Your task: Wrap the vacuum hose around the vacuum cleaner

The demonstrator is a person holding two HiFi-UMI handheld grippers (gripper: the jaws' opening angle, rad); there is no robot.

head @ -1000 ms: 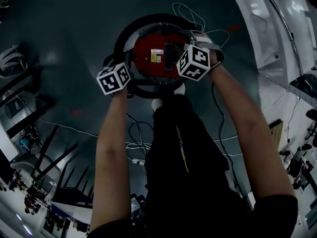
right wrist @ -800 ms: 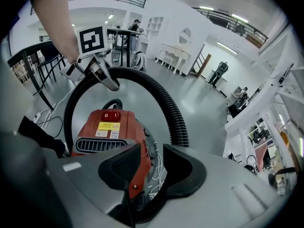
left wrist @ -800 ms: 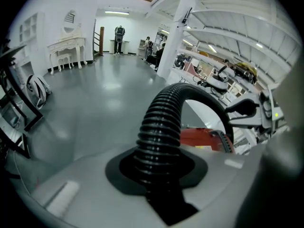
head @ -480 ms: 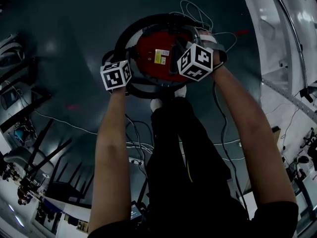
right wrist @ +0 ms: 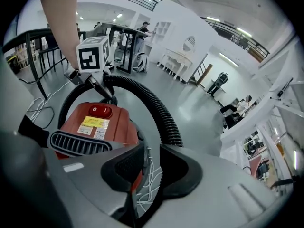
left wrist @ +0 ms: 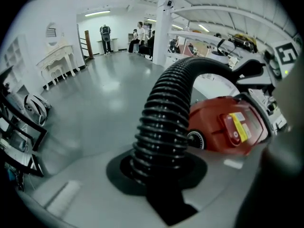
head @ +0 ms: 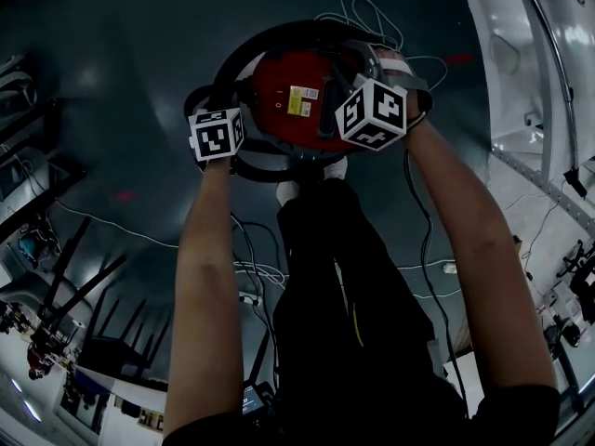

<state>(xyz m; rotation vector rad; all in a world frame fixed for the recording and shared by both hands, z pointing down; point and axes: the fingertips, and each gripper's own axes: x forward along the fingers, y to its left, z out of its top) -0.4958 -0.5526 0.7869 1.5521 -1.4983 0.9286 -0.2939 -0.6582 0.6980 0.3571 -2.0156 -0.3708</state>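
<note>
Grey polished floor (head: 112, 82) of a large hall carries the red vacuum cleaner (head: 297, 100), which sits directly ahead of the person with its switch and label facing up.

1. Hose position. The black ribbed hose (left wrist: 164, 122) forms a ring round the red body. One arc passes the far side and another lies on the near side, close to the person's feet.
2. Left tool (left wrist: 159, 172). It is clenched on the hose, with the ribs seated between the pads. The grip appears intended to steer this section down against the body.
3. Right tool (right wrist: 149, 175). Its jaws have just been closing but stand slightly apart. Nothing is pressed between the pads; the cleaner's edge and a white cord (head: 358, 12) show through the gap. It is placed at the opposite flank, probably to steady the cleaner or take the hose next.
4. Hose axis. At the left grip the hose runs straight away from the tool, then arches over toward the cleaner. Elsewhere its axis follows the curve of the body, roughly level.
</note>
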